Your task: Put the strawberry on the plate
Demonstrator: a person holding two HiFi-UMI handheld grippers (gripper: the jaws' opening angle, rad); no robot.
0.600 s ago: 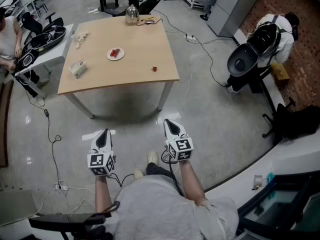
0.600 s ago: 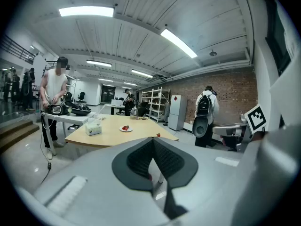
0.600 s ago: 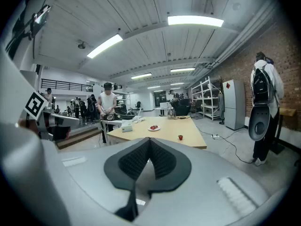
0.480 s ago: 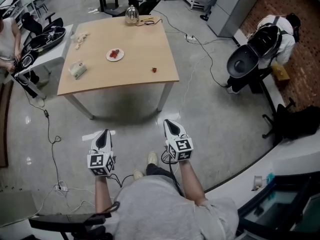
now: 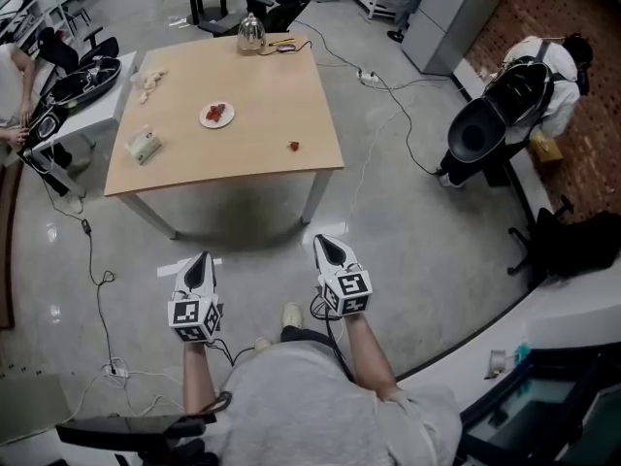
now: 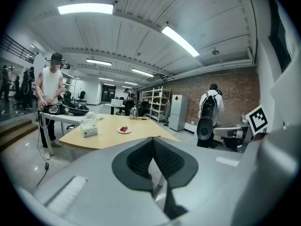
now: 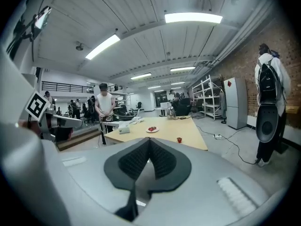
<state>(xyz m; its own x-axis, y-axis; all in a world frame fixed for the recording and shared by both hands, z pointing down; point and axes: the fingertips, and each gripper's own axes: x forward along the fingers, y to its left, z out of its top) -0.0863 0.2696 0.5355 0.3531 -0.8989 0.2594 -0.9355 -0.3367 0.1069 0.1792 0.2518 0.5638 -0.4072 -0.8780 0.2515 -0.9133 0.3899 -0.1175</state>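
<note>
Strawberry (image 5: 293, 146): lay alone on the bench (image 5: 262, 76), near the front right corner; untouched, and seen small and red past the jaws in the right gripper view.
Plate (image 5: 216, 115): sat further in and to the left, well apart from the strawberry; already carried some red pieces, too small to identify.
Other bench load: kettle (image 5: 251, 31) at the far edge, tissue box (image 5: 143, 146) toward the left side.
Right hand-held gripper (image 5: 325, 242): held low in front of the body over the floor, well short of the bench; jaws pressed together, nothing between them.
Left hand-held gripper (image 5: 202, 257): held level with the right, likewise short of the bench; jaws pressed together, empty.
Change: compared with half a second earlier, bench and load sat slightly higher and further left in the head view; both grippers kept nearly the same place.
Reading: judged a shift of head or body, not a reach.
Task status: judged not begun; approach still needed, then jaws spread for the pick.
</note>
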